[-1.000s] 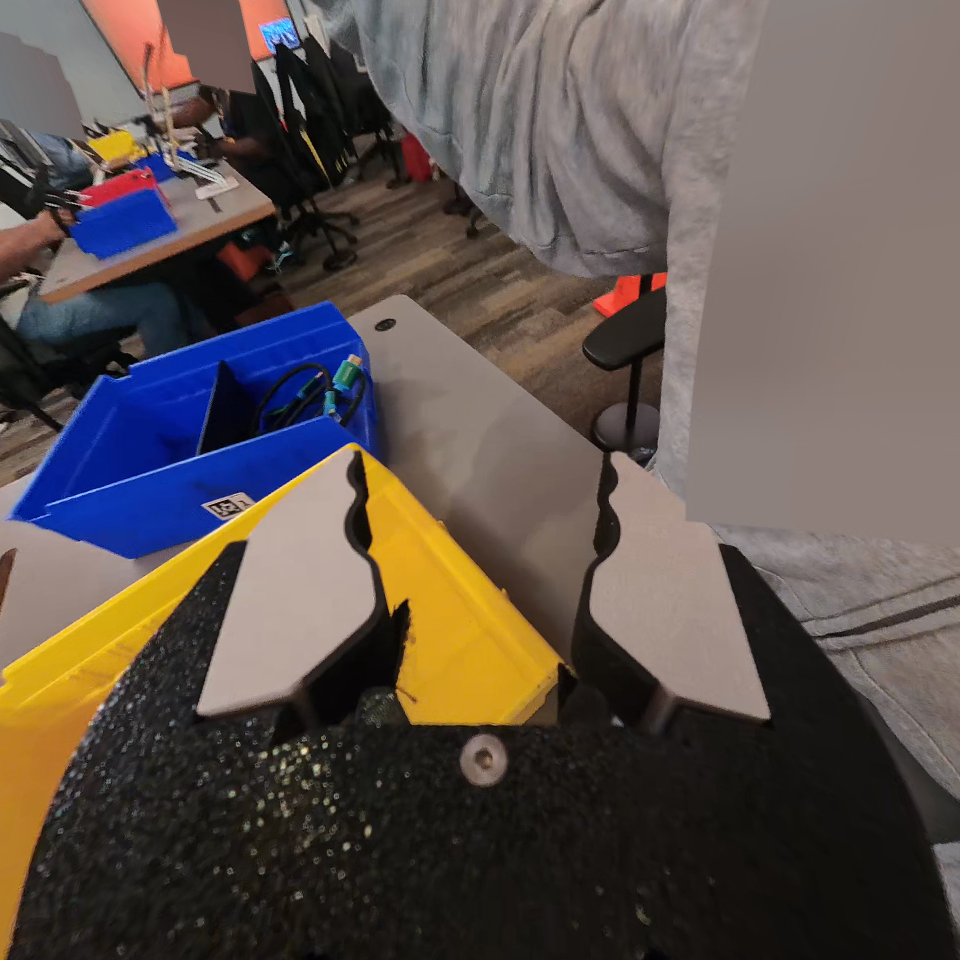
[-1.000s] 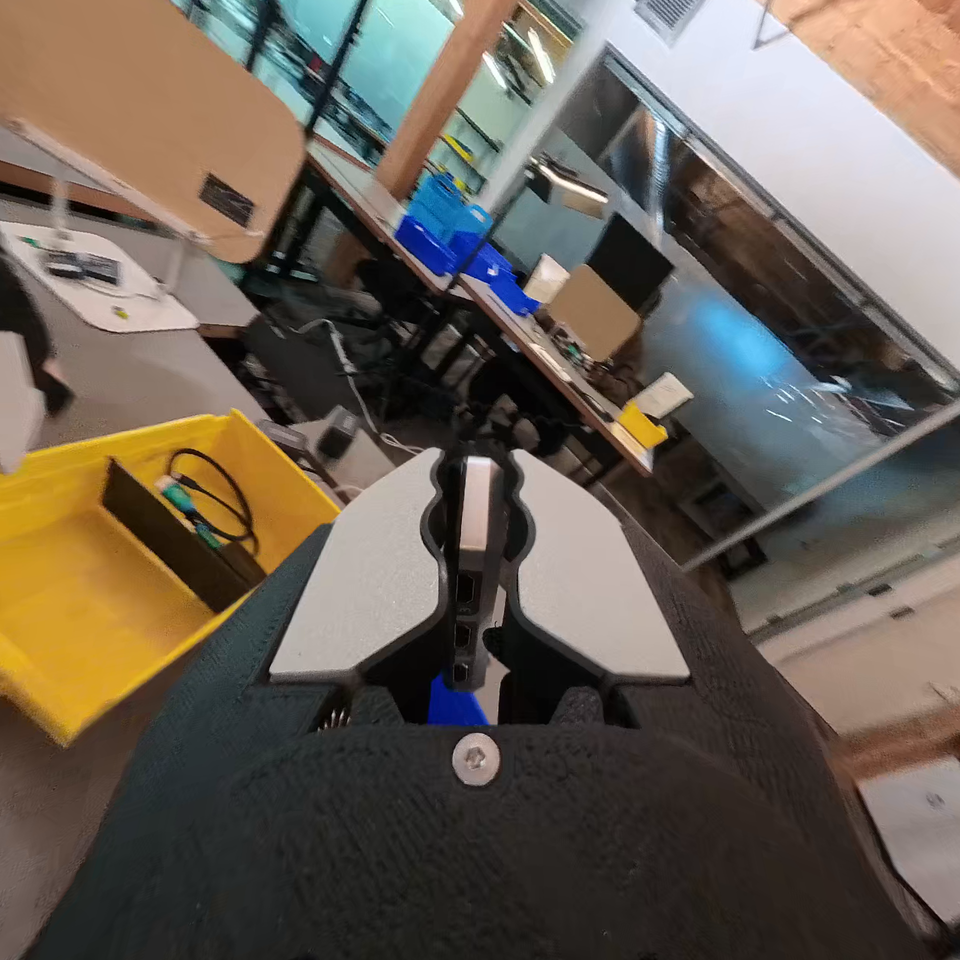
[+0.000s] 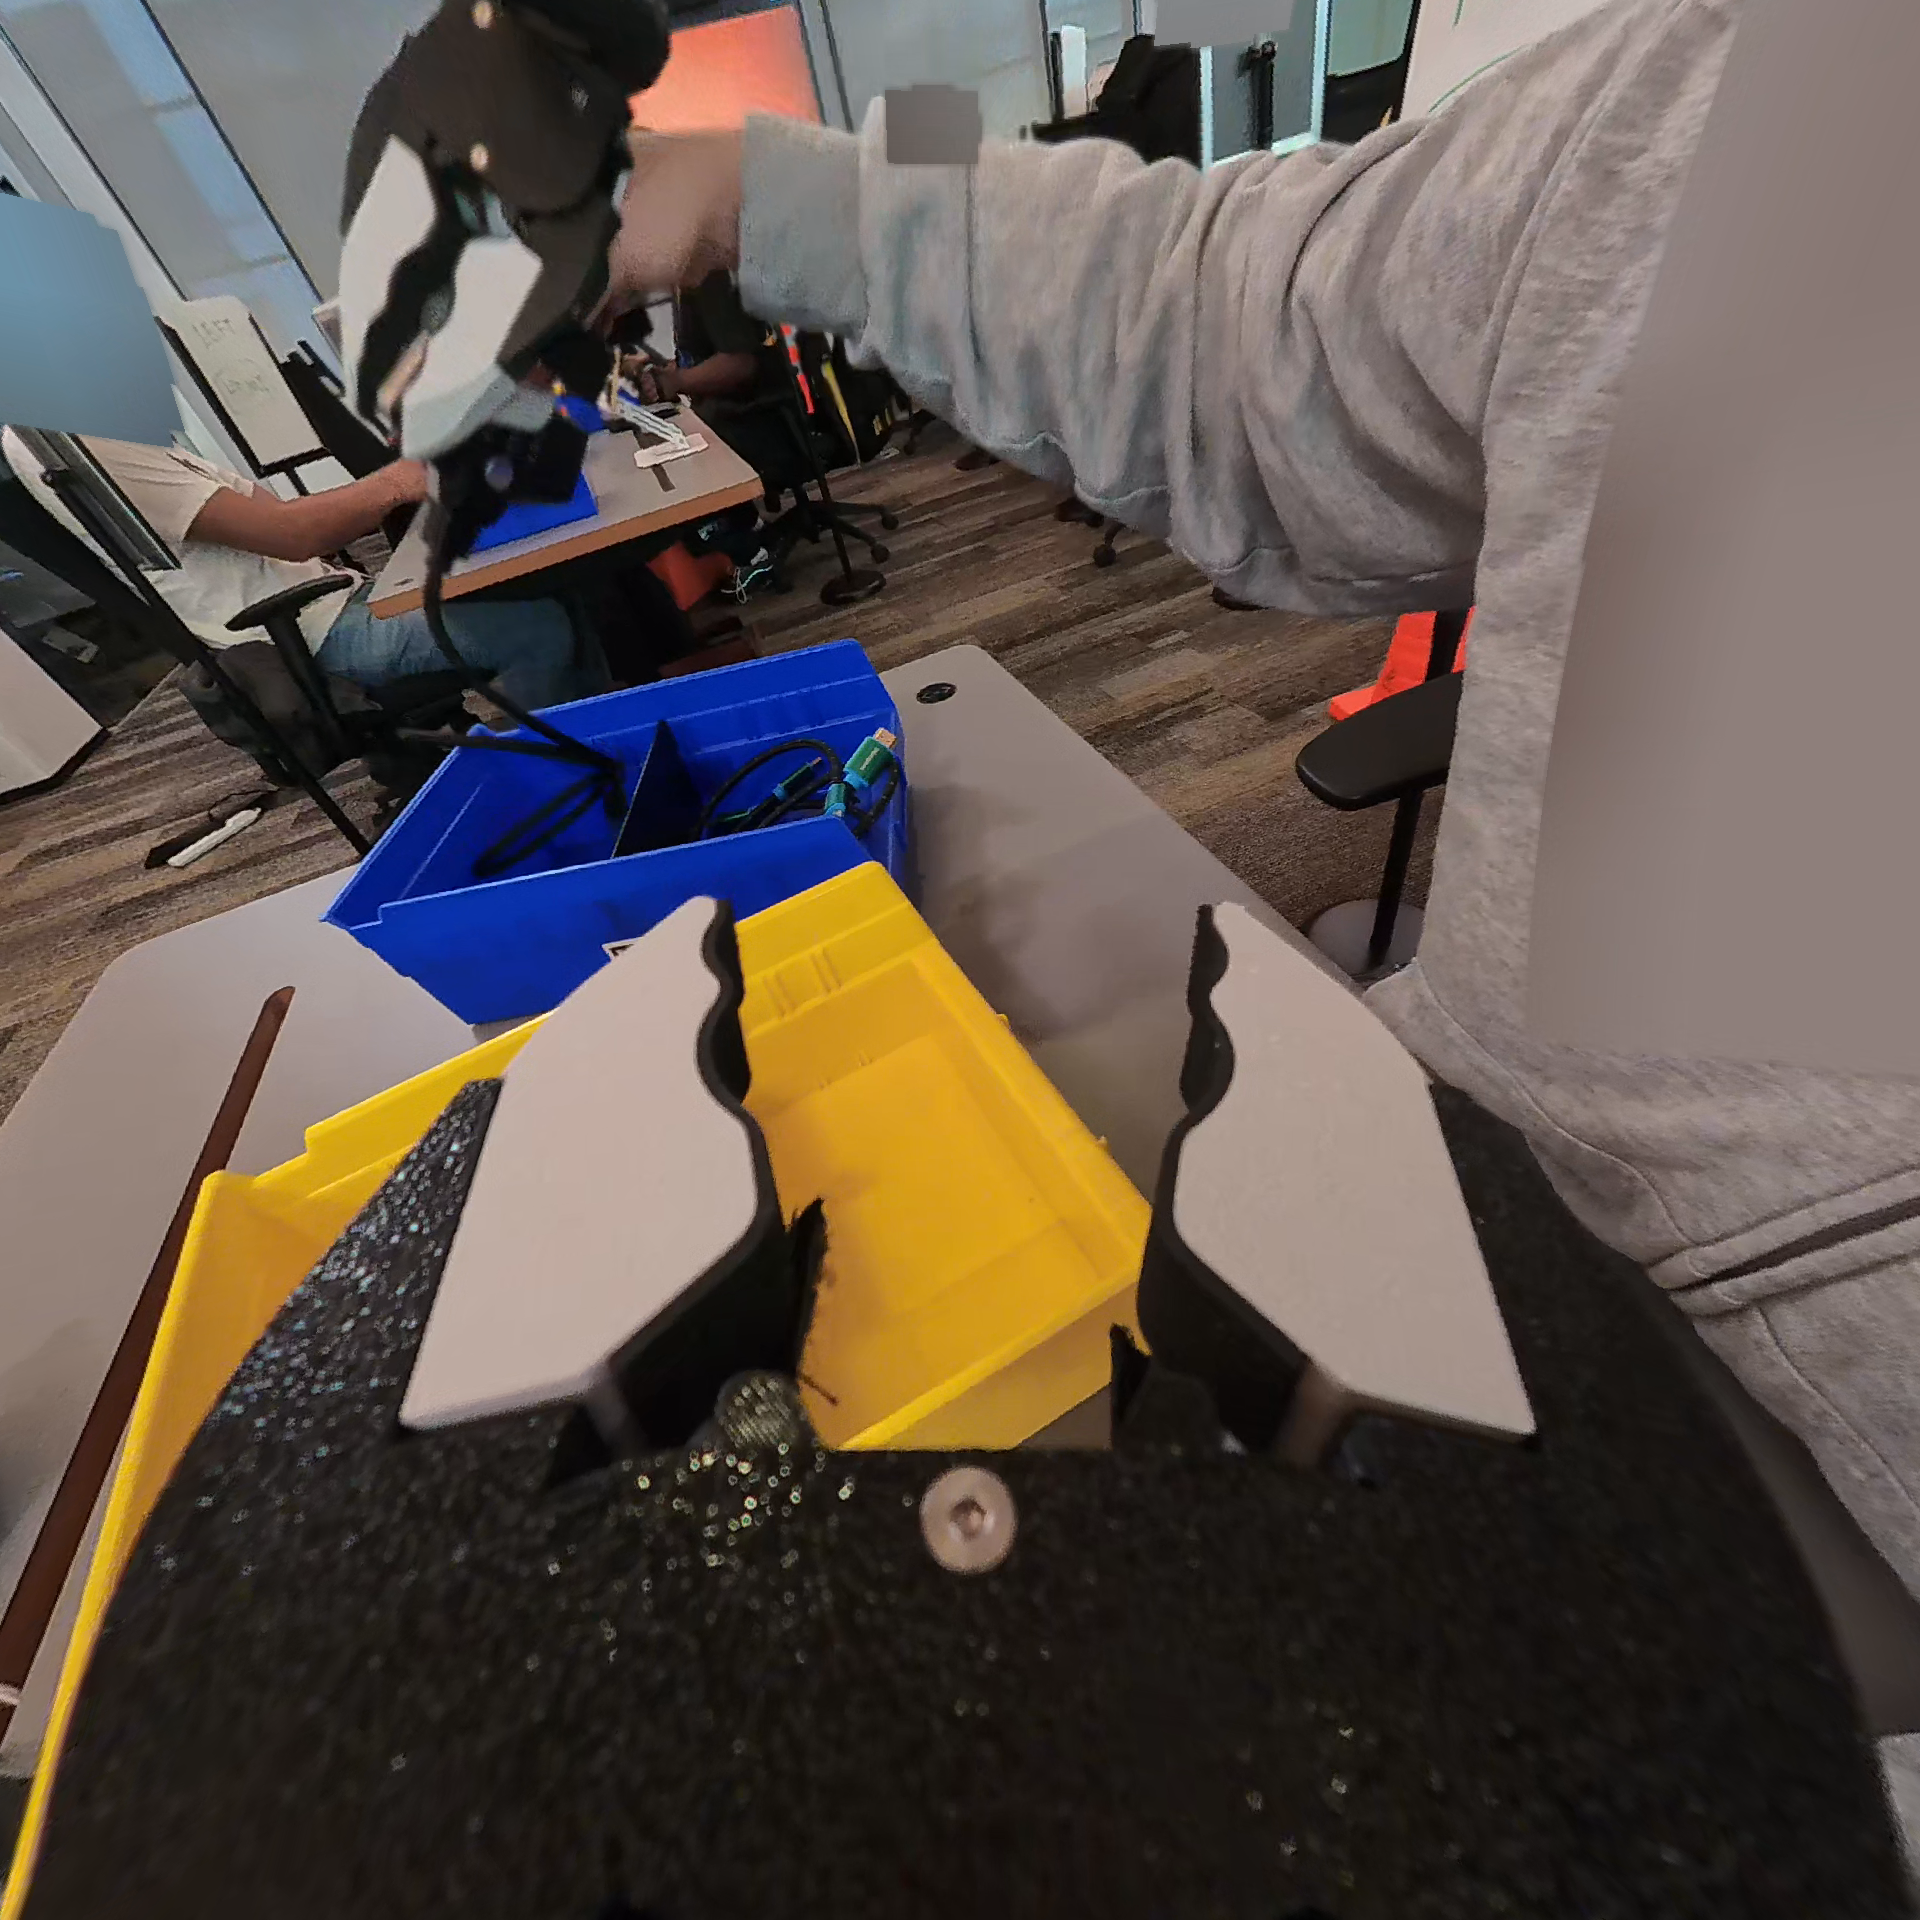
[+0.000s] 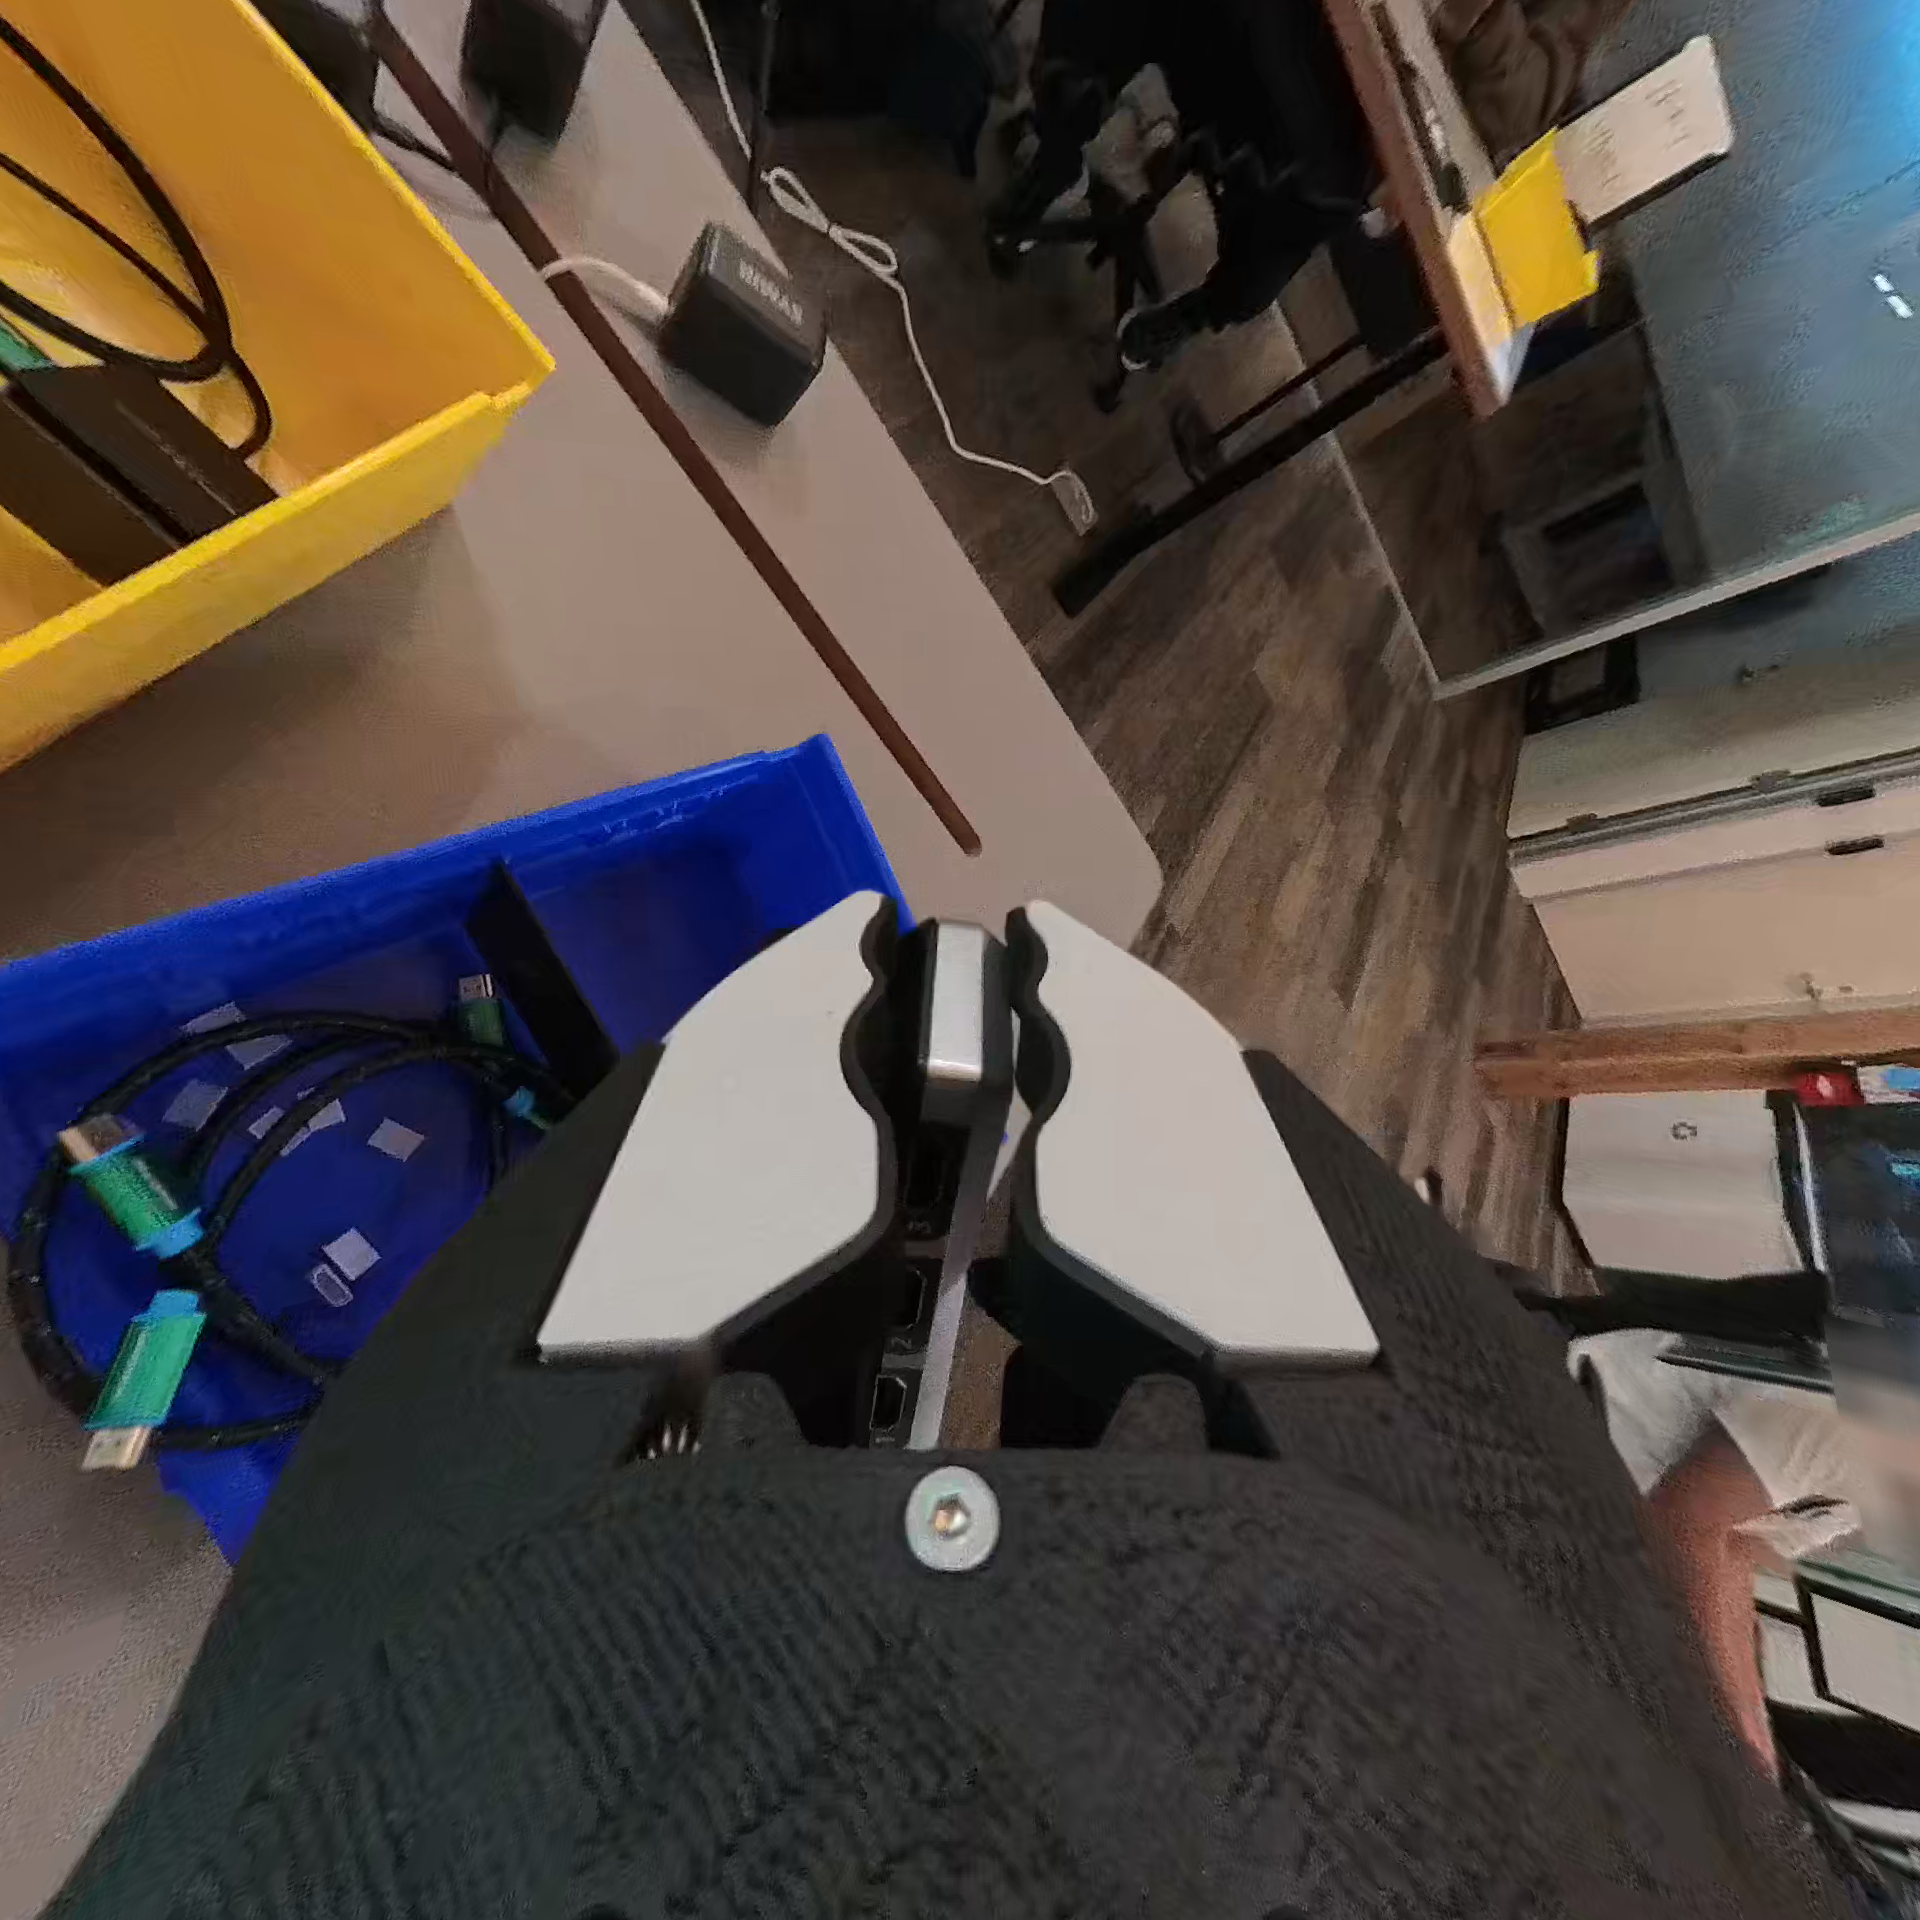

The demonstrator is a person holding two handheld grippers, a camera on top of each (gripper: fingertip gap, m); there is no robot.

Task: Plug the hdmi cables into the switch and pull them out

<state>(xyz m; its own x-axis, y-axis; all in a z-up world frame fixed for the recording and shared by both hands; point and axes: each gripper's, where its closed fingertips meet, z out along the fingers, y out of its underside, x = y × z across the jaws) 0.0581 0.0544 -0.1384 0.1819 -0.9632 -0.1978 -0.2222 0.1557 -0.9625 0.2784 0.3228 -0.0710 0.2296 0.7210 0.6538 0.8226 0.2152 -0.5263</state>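
The right gripper (image 4: 951,935) was clamped on a slim grey-and-black hub (image 4: 954,1023) with a row of ports down its edge, both pads pressed against its sides. From the left wrist view, that gripper (image 3: 468,416) hung high above the blue bin (image 3: 582,914), and a black cable (image 3: 499,686) ran from the hub down into the bin's left compartment. A black divider (image 3: 655,790) split the blue bin; the other compartment held coiled black cables with green plugs (image 4: 135,1184).

The left gripper (image 3: 961,956) stood wide open with nothing between its fingers, hovering over the near corner of the yellow bin (image 3: 935,1143), which sat just in front of the blue bin on the grey table (image 3: 1039,831). The yellow bin also held a divider and a black cable (image 4: 197,301). Beyond the blue bin a brown rod (image 4: 748,540) lay on the table, with a small black box (image 4: 743,322) near the table's edge. A grey sleeve (image 3: 1195,343) reached across above the blue bin.
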